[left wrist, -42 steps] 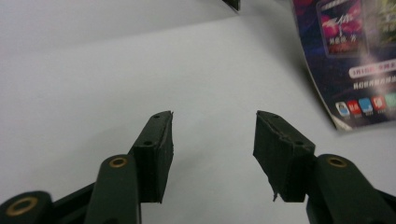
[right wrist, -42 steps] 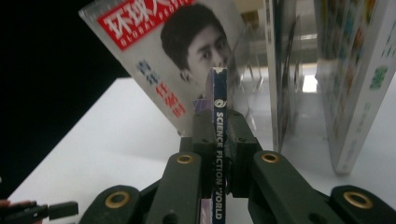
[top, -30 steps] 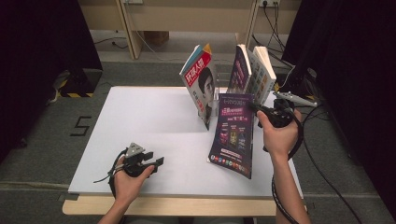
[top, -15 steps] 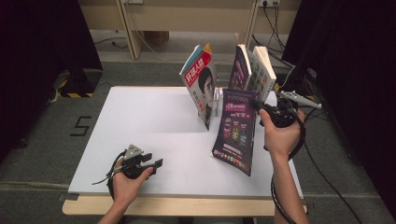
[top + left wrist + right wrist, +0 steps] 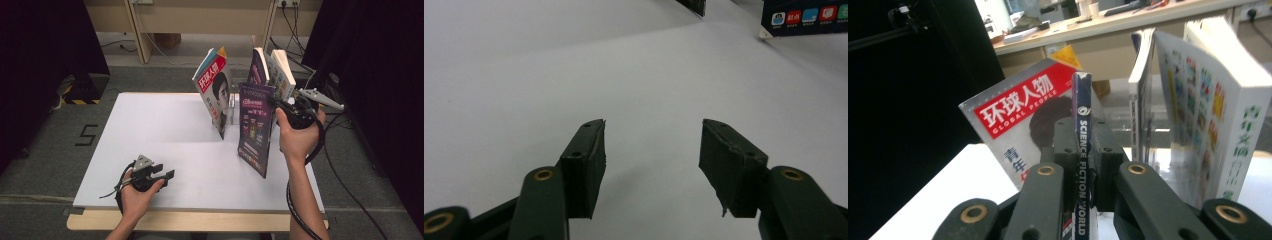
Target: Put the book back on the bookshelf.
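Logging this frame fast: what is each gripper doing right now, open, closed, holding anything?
Left gripper: open, nothing between its fingers, low over the white table.
Right gripper: closed on the spine of the dark purple magazine, holding it upright.

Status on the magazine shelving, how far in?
Done: three books or magazines already lean in the rack. In hand: right gripper is clamped on the purple magazine, upright, bottom edge near the table. Left: slotting it in. Left gripper rests open.
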`<action>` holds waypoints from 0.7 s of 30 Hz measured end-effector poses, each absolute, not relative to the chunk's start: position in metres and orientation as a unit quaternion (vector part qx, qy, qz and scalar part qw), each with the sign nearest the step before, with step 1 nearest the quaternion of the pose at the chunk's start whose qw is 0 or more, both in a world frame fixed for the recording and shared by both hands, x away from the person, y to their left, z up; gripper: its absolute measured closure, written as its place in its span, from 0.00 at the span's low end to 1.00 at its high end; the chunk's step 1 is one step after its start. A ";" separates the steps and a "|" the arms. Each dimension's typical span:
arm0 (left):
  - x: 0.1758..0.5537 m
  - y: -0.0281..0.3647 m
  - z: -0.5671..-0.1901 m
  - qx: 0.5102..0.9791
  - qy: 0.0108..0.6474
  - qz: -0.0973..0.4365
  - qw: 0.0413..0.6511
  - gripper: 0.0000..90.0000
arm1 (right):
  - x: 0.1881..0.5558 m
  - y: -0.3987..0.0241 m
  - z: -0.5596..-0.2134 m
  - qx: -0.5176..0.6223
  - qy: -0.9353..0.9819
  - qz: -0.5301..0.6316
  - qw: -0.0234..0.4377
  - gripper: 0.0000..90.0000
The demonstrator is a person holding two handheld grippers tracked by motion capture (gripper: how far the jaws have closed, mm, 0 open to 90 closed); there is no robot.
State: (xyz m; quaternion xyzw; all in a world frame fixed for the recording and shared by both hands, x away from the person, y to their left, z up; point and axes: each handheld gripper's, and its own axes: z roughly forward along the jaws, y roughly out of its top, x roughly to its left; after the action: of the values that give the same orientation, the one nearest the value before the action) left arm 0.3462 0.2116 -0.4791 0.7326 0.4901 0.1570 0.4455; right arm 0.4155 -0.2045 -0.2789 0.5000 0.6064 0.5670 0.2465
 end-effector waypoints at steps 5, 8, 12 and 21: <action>0.346 0.211 -0.480 0.732 0.492 0.157 0.444 0.48 | 0.422 -0.203 -0.276 0.499 0.606 0.567 0.252 0.94; 0.347 0.211 -0.481 0.733 0.492 0.157 0.444 0.48 | 0.425 -0.202 -0.274 0.498 0.602 0.571 0.253 0.94; 0.347 0.211 -0.481 0.733 0.491 0.157 0.444 0.48 | 0.430 -0.199 -0.273 0.497 0.600 0.569 0.261 0.94; 0.347 0.212 -0.481 0.732 0.492 0.159 0.445 0.48 | 0.440 -0.191 -0.273 0.496 0.599 0.566 0.274 0.94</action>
State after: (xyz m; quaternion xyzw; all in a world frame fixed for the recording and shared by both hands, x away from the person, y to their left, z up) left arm 0.3469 0.2124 -0.4807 0.7317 0.4918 0.1587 0.4446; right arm 0.4400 -0.1907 -0.2731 0.4958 0.5987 0.5664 0.2738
